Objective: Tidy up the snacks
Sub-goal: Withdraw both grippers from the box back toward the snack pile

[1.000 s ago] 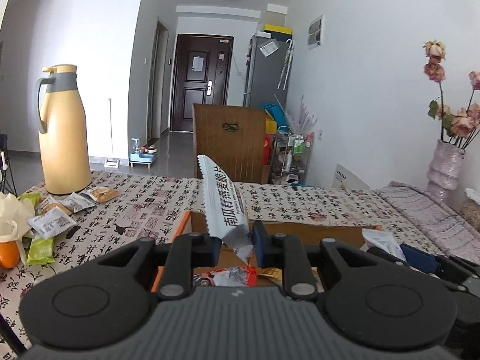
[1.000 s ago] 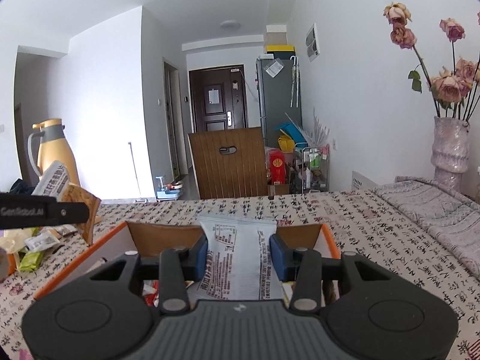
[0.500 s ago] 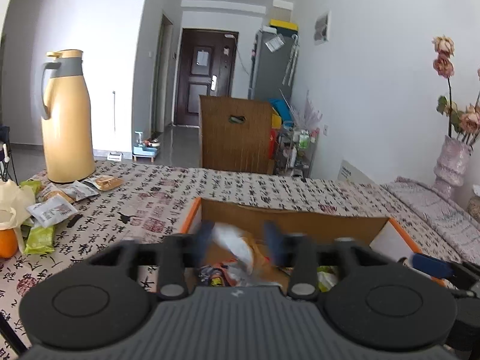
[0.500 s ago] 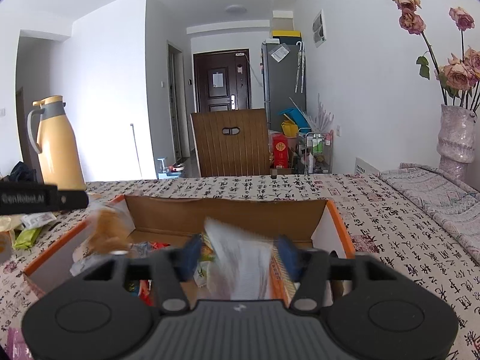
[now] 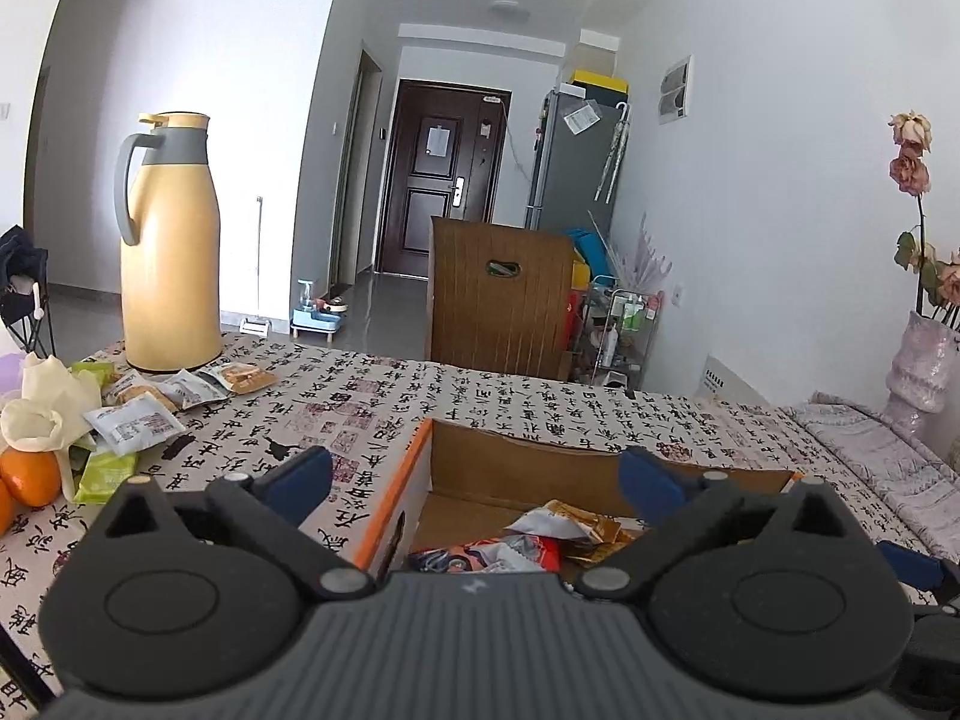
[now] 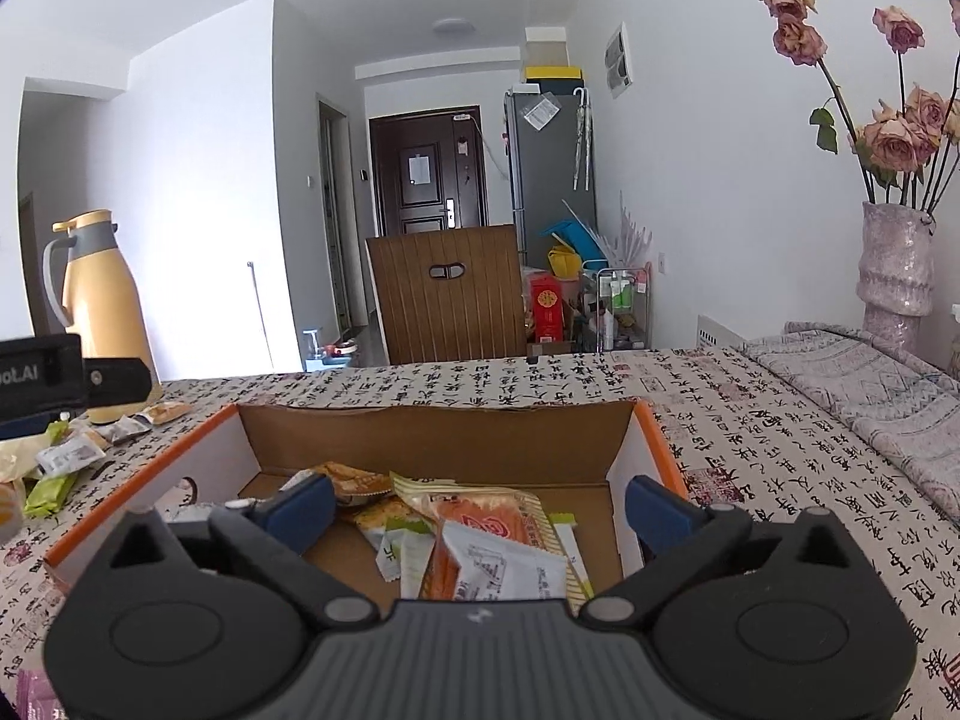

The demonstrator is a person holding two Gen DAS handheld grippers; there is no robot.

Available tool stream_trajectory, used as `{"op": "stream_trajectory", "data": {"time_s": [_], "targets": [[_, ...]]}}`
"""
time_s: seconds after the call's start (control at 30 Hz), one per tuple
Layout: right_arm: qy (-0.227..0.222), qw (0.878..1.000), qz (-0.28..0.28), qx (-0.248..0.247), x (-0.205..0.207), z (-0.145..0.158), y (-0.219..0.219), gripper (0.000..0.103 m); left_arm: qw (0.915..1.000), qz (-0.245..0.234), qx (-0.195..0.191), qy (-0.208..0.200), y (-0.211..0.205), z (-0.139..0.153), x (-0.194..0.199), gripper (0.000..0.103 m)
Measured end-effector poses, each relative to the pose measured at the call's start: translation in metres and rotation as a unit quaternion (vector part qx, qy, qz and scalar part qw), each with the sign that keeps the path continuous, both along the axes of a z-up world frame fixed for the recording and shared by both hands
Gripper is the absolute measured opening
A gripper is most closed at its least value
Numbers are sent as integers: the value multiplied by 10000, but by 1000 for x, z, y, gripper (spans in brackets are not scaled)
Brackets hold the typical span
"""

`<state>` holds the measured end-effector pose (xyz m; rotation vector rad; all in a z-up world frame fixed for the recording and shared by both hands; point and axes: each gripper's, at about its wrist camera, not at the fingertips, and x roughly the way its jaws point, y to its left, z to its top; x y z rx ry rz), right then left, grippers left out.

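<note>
An open cardboard box with an orange rim (image 5: 393,477) (image 6: 651,432) sits on the patterned tablecloth and holds several snack packets (image 5: 528,540) (image 6: 480,534). My left gripper (image 5: 474,480) is open and empty over the box's left rim. My right gripper (image 6: 477,501) is open and empty above the packets in the box. More loose snack packets (image 5: 150,402) (image 6: 66,456) lie on the table at the left, near the jug.
A yellow thermos jug (image 5: 171,246) stands at the back left. Oranges (image 5: 27,477) and a cream cloth (image 5: 48,402) lie at the left edge. A vase of dried roses (image 6: 894,264) stands at the right. A wooden chair back (image 5: 498,300) is behind the table.
Both grippers opened and dropped their packets into the box. The left one released a long white packet, the right one a white packet. Both packets now lie among the others.
</note>
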<state>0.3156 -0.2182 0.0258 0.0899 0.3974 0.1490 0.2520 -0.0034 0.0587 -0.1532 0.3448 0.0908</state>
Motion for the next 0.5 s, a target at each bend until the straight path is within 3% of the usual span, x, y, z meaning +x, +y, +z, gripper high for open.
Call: {"op": "stream_trajectory", "data": {"time_s": [0.5], "targets": [[-100, 9999, -98, -93, -12, 20, -3, 103, 9999, -13, -76, -122, 1, 23, -19, 103]]}}
